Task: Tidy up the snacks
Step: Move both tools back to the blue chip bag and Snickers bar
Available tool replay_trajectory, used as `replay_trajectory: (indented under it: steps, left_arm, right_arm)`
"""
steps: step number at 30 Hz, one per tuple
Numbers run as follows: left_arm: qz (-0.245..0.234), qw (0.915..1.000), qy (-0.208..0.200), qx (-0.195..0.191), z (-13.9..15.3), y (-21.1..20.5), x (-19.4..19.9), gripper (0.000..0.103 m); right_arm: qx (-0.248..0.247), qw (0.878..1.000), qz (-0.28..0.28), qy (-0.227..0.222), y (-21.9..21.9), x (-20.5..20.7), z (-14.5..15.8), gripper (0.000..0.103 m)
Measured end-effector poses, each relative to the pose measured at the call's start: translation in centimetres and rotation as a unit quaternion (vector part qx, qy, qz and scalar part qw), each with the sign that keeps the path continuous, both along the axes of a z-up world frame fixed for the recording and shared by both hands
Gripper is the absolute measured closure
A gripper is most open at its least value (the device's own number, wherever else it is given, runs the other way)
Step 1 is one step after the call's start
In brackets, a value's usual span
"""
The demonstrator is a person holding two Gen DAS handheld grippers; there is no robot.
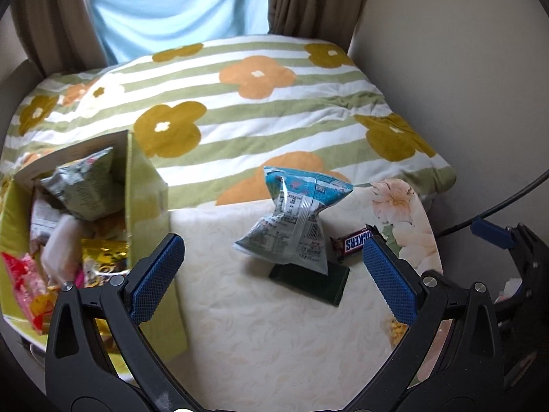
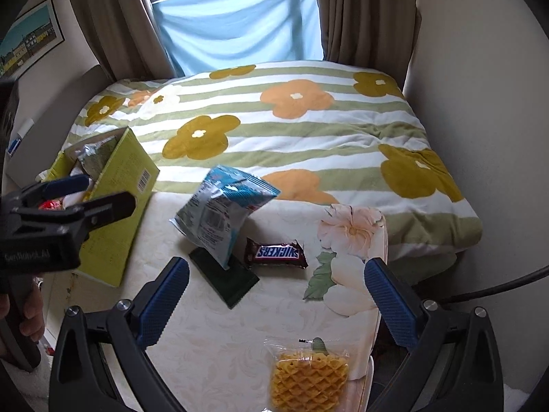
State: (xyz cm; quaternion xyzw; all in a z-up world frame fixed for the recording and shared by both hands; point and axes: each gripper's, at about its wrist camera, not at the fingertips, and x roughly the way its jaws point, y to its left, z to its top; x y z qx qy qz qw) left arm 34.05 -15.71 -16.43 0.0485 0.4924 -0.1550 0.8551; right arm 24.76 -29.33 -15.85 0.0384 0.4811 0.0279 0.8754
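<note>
Cream floral cloth (image 2: pixel 240 343) covers my work surface, with a striped flowered duvet (image 2: pixel 291 137) behind. My left gripper (image 1: pixel 272 278) and right gripper (image 2: pixel 276 302) both stand released, holding nothing. I note a blue snack bag (image 2: pixel 223 209) leaning on a dark green bar (image 2: pixel 226 281), Snickers (image 2: pixel 276 252) beside it, waffle crackers (image 2: pixel 308 377) nearest, and the filled green box (image 1: pixel 144 185) left.

Left gripper (image 1: pixel 272 274) held level with jaws spread wide and empty, right gripper (image 2: pixel 276 295) likewise wide apart, left one off at its nine o'clock
</note>
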Motion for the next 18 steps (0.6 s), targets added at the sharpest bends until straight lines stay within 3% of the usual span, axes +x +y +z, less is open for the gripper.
replay_trajectory:
  steps: [6,13,18]
  left_arm:
    - [-0.015,0.9988,0.045,0.006,-3.9,-2.0,3.4,0.0]
    - [-0.038,0.9963,0.071,0.029,-7.5,-3.7,5.6,0.0]
    - [-0.048,0.9937,0.093,0.04,-9.9,-4.2,6.7,0.001]
  right_arm:
    - [0.006,0.999,-0.017,0.032,-0.6,1.3,-4.2,0.001]
    - [0.008,0.997,-0.024,0.068,-0.1,2.2,-8.9,0.001]
    - [0.015,0.996,-0.032,0.078,0.5,2.8,-10.7,0.001]
